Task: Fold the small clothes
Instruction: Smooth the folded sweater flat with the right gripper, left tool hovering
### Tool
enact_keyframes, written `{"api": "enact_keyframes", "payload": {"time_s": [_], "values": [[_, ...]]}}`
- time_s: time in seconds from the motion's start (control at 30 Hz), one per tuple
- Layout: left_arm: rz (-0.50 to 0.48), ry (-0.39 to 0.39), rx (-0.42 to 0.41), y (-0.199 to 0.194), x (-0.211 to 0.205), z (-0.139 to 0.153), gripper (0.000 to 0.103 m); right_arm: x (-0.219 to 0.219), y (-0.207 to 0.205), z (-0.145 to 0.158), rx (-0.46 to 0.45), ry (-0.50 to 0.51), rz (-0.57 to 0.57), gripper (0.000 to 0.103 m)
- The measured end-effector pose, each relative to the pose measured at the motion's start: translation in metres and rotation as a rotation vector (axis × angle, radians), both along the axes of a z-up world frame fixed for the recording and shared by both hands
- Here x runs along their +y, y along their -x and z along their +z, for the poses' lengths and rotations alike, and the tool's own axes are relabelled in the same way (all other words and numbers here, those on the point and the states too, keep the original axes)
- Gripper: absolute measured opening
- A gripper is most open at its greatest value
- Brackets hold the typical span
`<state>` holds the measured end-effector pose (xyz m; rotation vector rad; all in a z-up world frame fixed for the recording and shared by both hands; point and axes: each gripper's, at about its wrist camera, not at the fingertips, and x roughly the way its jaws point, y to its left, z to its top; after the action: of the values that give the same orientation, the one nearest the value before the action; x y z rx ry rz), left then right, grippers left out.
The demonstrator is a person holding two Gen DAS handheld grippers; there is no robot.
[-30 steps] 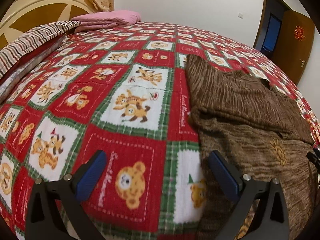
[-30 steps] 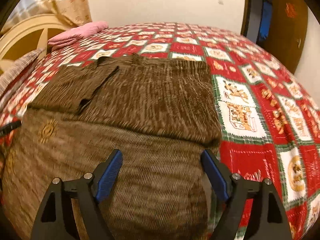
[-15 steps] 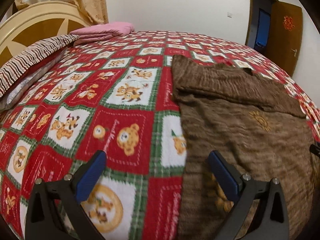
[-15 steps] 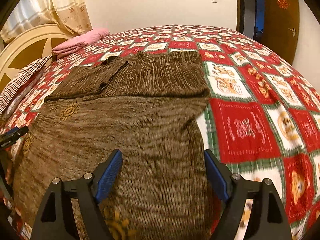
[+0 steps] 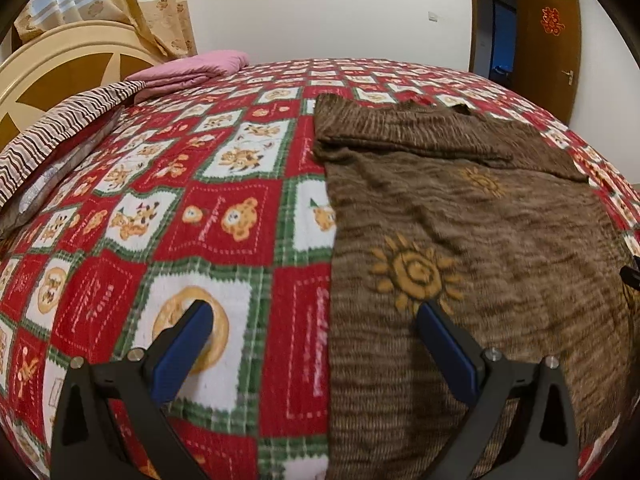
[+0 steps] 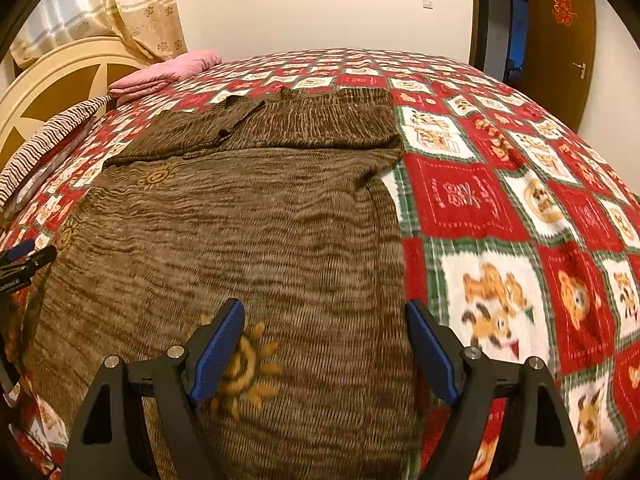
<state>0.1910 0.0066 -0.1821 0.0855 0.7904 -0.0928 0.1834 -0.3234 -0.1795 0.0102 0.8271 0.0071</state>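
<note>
Both wide open, gripping nothing: left tool (image 5: 312,334) straddling brown knitted sun-patterned sweater's (image 5: 460,216) edge; right tool (image 6: 324,340) fully above it.

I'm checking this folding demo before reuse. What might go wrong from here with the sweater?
1. Both sleeves already lie folded across the sweater; lifting the hem could slide them loose.
2. The left gripper straddles the sweater's edge, so it may pinch the blanket too.
3. The right gripper, also open, straddles the other edge: an uneven fold.

Left tool (image 5: 316,336) and right tool (image 6: 325,332) angle downward, jaws spread wide, gripping nothing.
</note>
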Motion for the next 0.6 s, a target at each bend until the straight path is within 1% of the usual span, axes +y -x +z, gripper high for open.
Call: {"api": "enact_keyframes", "payload": {"time_s": [0.17, 0.33, 0.6], "values": [[-0.009, 0.021, 0.015, 0.011, 0.002, -0.003, 0.103, 0.001, 0.016, -0.001, 0.01, -0.012, -0.01, 0.082], [-0.023, 0.026, 0.021, 0.024, 0.003, -0.004, 0.103, 0.001, 0.03, -0.003, 0.018, -0.012, -0.016, 0.082], [-0.072, 0.026, 0.023, 0.063, 0.004, -0.012, 0.103, 0.005, 0.057, -0.009, 0.045, 0.023, -0.023, 0.083]]}}
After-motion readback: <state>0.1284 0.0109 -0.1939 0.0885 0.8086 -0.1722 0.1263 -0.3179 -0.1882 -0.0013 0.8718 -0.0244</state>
